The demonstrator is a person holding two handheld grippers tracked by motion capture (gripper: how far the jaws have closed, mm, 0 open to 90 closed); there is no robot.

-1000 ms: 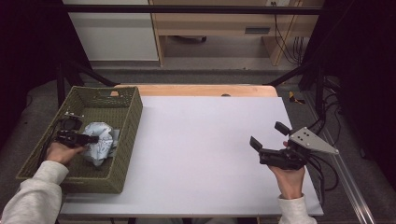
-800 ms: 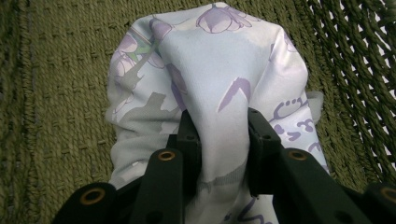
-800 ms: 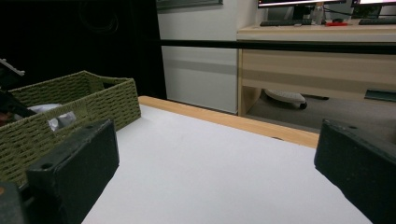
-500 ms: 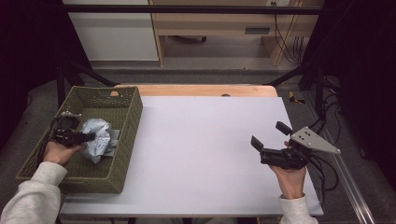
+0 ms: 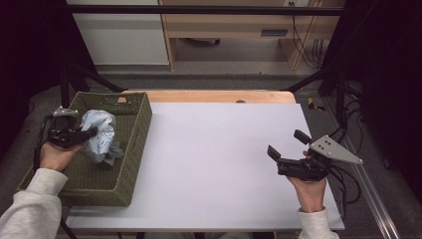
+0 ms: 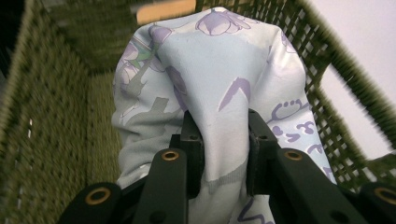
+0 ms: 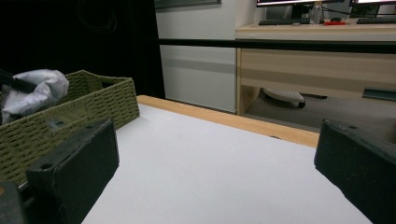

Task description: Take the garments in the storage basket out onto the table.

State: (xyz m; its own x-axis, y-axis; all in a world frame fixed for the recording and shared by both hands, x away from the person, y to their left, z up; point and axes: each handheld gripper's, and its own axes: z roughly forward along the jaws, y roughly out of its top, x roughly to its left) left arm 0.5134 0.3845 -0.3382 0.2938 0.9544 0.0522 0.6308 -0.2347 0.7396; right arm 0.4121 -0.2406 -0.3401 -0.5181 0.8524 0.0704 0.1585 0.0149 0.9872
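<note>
A pale blue cloth point(image 5: 99, 134) with purple flower print hangs bunched above the olive woven basket point(image 5: 132, 149) at the table's left. My left gripper point(image 5: 89, 132) is shut on a fold of the cloth point(image 6: 219, 107), which is pinched between both jaws and held above the basket floor. The cloth point(image 7: 32, 93) rises over the basket rim point(image 7: 70, 116) in the right gripper view. My right gripper point(image 5: 287, 147) hovers over the table's right side, open, jaws wide apart with nothing between them.
The white table top point(image 5: 214, 149) stretches between basket and right hand, with a wooden strip point(image 5: 214, 96) along its far edge. Beyond stand a wooden desk point(image 7: 317, 60) and a black frame bar point(image 5: 199, 10). Cables point(image 5: 348, 174) trail at the right edge.
The left gripper has lifted the cloth and carried it toward the far end of the basket. The right gripper has stayed in place, open.
</note>
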